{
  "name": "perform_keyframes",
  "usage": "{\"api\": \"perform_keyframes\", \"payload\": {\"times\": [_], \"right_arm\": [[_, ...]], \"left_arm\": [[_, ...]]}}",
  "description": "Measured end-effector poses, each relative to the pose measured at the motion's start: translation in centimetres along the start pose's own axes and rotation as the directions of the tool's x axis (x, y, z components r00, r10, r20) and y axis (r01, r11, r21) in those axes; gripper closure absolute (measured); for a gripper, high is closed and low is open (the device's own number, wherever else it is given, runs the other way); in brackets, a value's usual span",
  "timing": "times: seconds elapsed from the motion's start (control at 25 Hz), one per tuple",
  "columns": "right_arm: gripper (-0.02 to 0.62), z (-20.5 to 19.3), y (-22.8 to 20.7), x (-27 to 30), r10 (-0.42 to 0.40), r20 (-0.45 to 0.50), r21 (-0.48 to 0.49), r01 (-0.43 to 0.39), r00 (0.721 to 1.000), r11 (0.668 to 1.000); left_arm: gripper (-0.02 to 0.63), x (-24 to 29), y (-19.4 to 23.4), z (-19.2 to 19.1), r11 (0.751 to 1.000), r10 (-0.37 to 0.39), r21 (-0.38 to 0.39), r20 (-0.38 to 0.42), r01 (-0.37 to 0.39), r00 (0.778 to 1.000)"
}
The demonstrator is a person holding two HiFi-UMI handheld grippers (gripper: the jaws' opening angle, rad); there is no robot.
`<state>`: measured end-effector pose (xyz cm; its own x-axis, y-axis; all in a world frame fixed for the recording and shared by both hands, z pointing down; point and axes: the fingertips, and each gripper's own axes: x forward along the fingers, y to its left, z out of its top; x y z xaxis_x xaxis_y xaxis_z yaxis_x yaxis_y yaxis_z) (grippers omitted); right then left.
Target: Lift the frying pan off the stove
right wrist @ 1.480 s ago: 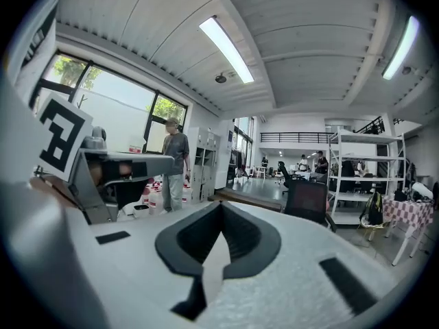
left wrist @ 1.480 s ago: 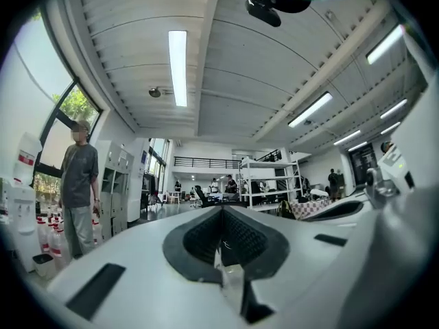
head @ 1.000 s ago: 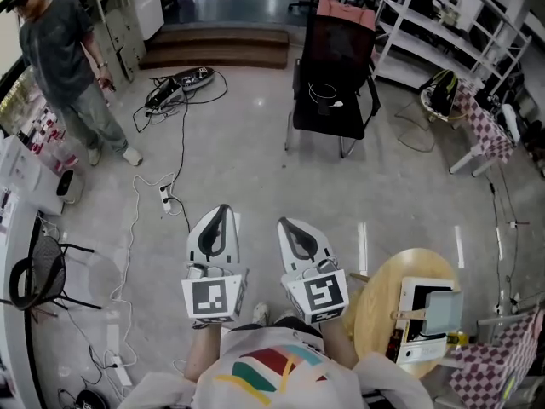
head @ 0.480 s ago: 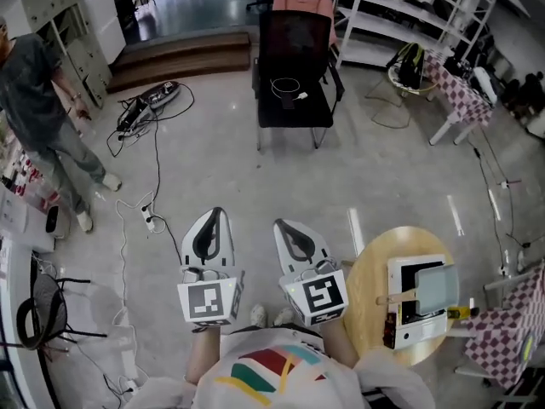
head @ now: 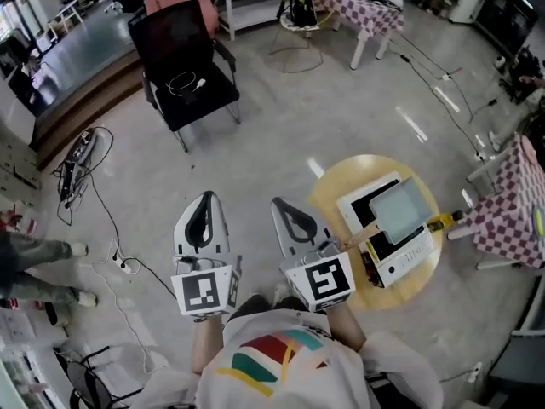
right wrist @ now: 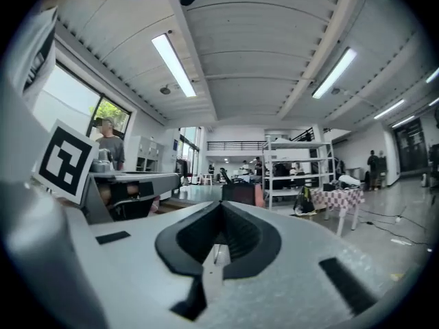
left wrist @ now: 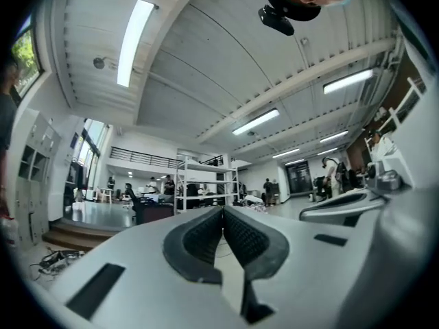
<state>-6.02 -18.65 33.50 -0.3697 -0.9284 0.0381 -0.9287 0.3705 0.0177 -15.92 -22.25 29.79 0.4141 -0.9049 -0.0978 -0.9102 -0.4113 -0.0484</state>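
Round table (head: 328,186) with stove (head: 404,258) and frying pan (head: 398,211) now nearer; left tongs (head: 206,197), right tongs (head: 279,203) together, empty.

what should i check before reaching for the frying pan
1. Frying pan sits on the stove: ok.
2. Pan handle free, sticking out over the table: ok.
3. Left tongs empty: ok, shut on nothing.
4. Right tongs open for a grab: not ok, shut and empty.
5. Tongs aimed at the pan: not ok, both point past the table's left side.
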Motion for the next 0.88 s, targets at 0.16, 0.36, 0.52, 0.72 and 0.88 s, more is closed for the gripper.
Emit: {"api": "perform_keyframes", "payload": {"times": [0.16,0.36,0.52,0.72,0.88], "right_arm": [[0.601,-0.2,-7.6,-4.2,-0.193,0.013,0.021,0.193,0.981,0.981],[0.601,-1.0,-14.1,-9.8,-0.407,0.024,0.017,0.406,0.913,0.914],[0.601,-1.6,-17.8,-13.6,-0.568,0.002,0.011,0.568,0.823,0.823],[0.601,-1.7,-21.2,-17.7,-0.737,-0.013,-0.003,0.737,0.676,0.676],[0.601,-1.3,-22.6,-19.5,-0.826,-0.022,-0.022,0.826,0.563,0.563]], "left_arm": [[0.600,4.1,-7.4,-0.3,0.985,-0.167,-0.029,0.014,0.168,0.986],[0.600,7.5,-16.0,-0.7,0.924,-0.378,-0.051,0.022,0.378,0.926],[0.598,9.4,-21.8,-0.7,0.846,-0.526,-0.070,0.045,0.528,0.849],[0.600,11.6,-27.5,-1.0,0.730,-0.675,-0.091,0.056,0.677,0.736],[0.600,13.1,-30.5,-0.4,0.635,-0.763,-0.107,0.072,0.765,0.643]]}}
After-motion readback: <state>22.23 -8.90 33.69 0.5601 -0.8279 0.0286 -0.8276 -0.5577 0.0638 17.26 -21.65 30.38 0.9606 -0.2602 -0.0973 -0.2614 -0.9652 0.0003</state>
